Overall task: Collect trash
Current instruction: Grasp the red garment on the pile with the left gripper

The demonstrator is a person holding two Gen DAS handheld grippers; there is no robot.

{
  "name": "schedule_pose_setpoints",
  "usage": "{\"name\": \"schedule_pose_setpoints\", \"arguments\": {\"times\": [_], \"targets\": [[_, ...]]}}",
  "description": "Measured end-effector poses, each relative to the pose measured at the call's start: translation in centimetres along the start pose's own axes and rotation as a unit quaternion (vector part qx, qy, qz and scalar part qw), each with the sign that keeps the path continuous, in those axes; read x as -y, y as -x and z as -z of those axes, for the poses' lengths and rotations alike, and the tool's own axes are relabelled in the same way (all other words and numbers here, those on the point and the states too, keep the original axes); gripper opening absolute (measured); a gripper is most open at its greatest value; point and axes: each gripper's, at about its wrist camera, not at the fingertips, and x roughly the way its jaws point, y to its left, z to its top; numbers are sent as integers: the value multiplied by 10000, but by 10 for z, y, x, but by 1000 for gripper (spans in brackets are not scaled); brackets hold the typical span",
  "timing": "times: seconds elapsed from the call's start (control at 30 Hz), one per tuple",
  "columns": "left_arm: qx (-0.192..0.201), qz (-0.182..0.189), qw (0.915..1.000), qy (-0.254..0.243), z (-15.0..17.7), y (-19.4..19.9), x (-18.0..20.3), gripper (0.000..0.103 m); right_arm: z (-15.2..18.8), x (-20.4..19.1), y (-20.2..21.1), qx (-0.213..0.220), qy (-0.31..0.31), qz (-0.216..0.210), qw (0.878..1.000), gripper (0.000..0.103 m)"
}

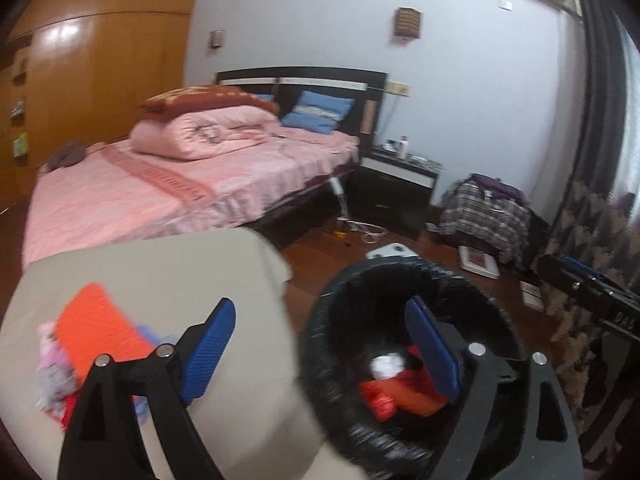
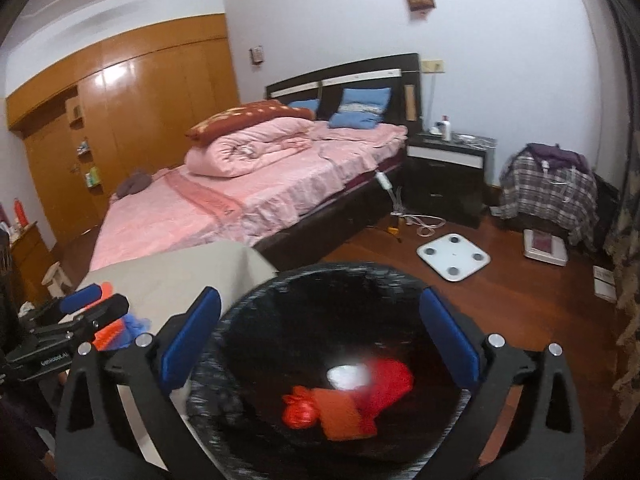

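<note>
Left wrist view. The left gripper [image 1: 320,344], black-framed with blue ribbed pads, stands with its jaws spread wide and nothing between them. Its left finger [image 1: 212,350] lies over a beige cloth-covered table [image 1: 168,264]; its right finger [image 1: 434,350] lies over the mouth of a round bin lined with a black plastic bag [image 1: 320,344]. The bin stands just beside the table's right edge on a reddish-brown wooden floor [image 1: 516,304]. Inside the bin lie crumpled red and orange wrappers [image 1: 396,394] and one white scrap [image 1: 386,364]. On the table, at lower left, remains a blurred heap of trash: a flat orange piece [image 1: 102,328] with pink and bluish scraps around it. The right gripper [image 1: 600,296] enters at the right edge; its jaw state cannot be judged from here. Behind stands a bed with pink bedding [image 1: 180,184].

Right wrist view. The right gripper [image 2: 320,344] hangs directly over the bin [image 2: 248,292], jaws fully apart, both pads clear of the contents and holding nothing. At the bin's bottom lie a knotted red plastic bundle [image 2: 298,406], a flat orange wrapper [image 2: 344,414], a red wrapper [image 2: 390,380] and a white scrap [image 2: 346,376], touching one another. The left gripper [image 2: 86,304] shows at the left over the table [image 2: 180,268], near the orange and blue scraps [image 2: 120,328]. A white square bathroom scale [image 2: 454,256] lies on the floor beyond the bin.
</note>
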Motion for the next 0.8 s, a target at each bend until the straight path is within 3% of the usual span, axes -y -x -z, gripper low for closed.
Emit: {"name": "schedule_pose_setpoints", "arguments": {"times": [0.33, 0.8], "targets": [[-71, -1174, 9922, 401, 45, 46, -82, 85, 17, -80, -26, -254, 211, -737, 9967, 97], [-368, -1870, 9783, 813, 100, 77, -159, 85, 58, -172, -46, -587, 833, -1411, 9847, 97]]}}
